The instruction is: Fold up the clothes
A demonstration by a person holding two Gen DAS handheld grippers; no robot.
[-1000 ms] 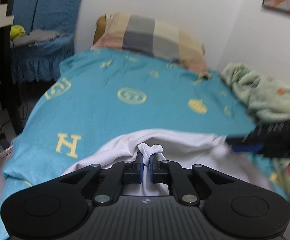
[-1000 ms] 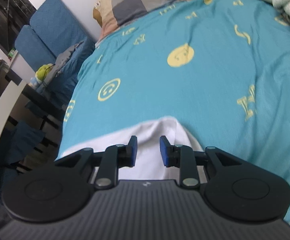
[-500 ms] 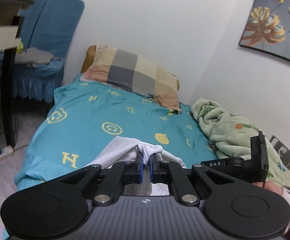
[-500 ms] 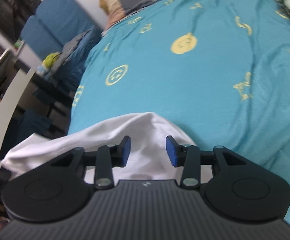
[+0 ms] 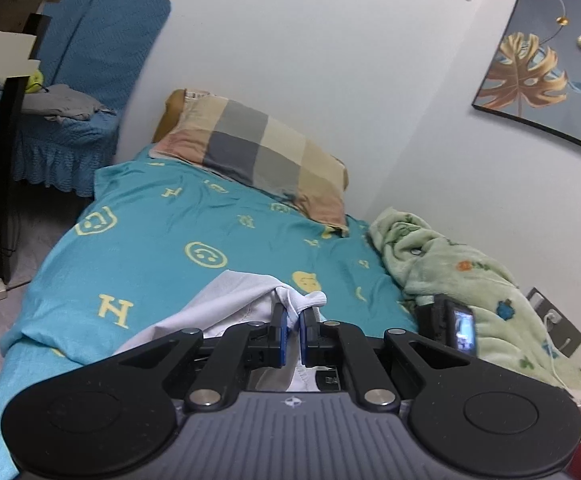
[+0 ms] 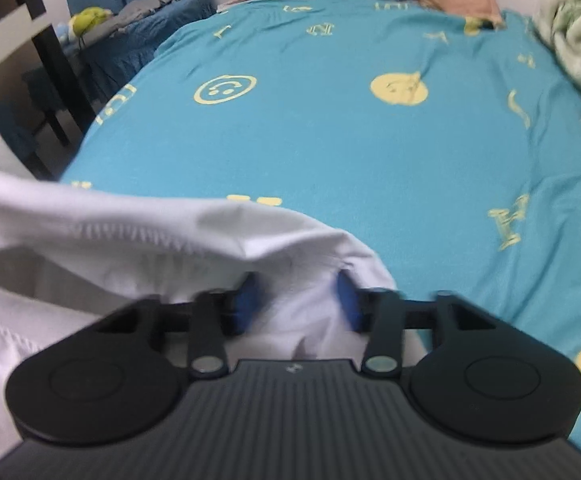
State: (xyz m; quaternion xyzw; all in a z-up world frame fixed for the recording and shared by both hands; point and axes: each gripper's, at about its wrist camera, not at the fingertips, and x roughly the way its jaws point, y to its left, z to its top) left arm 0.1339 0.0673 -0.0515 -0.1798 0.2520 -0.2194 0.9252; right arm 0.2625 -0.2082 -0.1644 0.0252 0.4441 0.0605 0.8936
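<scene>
One white garment (image 5: 226,300) is in play, with two grippers on it. It is thin, soft cloth with a stitched hem, bunched and creased, lifted off the near end of the bed (image 5: 162,232) and sagging between the two tools; the right wrist view shows it stretched as a loose, wrinkled band from the left edge to the middle, blurred. The left gripper (image 5: 291,334) has its blue pads pressed nearly together on a small pinched fold of the cloth, which pokes up above the tips as a rounded tuft. The right gripper (image 6: 298,300) has its jaws apart with the cloth lying between them; they have just been closing, and the blur leaves it unclear whether the pads yet press on the fabric. The bed carries one teal sheet, smooth with shallow wrinkles, printed with yellow letters and smiley faces. One pillow (image 5: 258,160) in a beige, grey and pink check lies at the head by the wall. One pale green fleece blanket (image 5: 450,276), fluffy and crumpled, is heaped along the wall side. One framed picture (image 5: 546,64) of a gold leaf hangs on the wall. A chair (image 5: 90,80) in a quilted blue cover with a frilled skirt stands beside the bed, with one grey folded cloth (image 5: 62,102) on its seat.
</scene>
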